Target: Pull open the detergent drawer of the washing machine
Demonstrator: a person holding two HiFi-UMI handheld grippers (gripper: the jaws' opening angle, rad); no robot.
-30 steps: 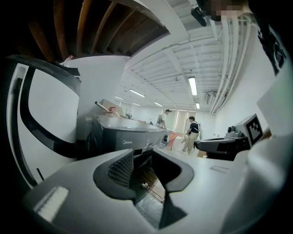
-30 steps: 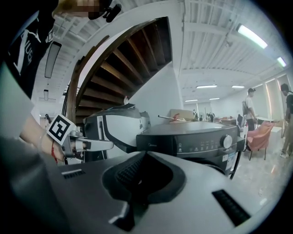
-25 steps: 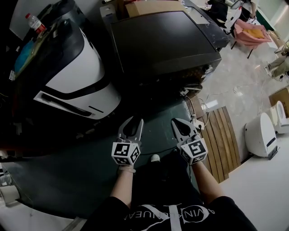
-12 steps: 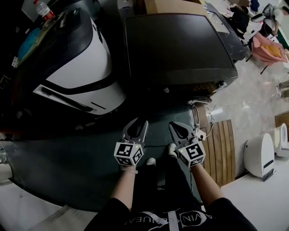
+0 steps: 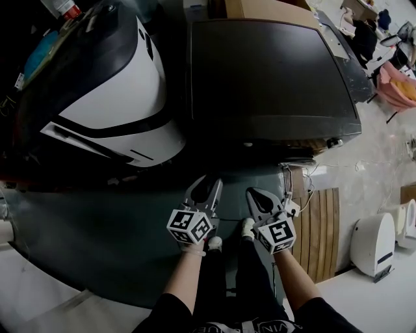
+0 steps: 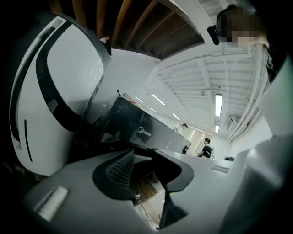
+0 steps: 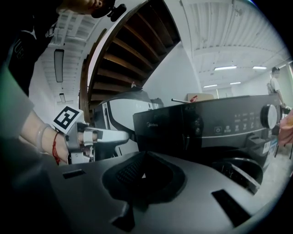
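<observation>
The black washing machine stands straight ahead, seen from above in the head view. The right gripper view shows its front panel with a dial, and the panel's left section with the logo lies flush. My left gripper hangs over the green floor, short of the machine's left front corner. Its jaws stand open with nothing between them. My right gripper is level beside it, facing the machine's front; its jaws are shut and hold nothing. Neither gripper touches the machine.
A white and black machine stands close on the left. A wooden slatted pallet, a power strip with cables and a white appliance lie to the right. A cardboard box sits behind the washer. People stand far back.
Both grippers have sunk lower and come nearer the washing machine, which now fills more of the head view. The left gripper has rolled a little. Neither gripper's jaw opening has changed.
</observation>
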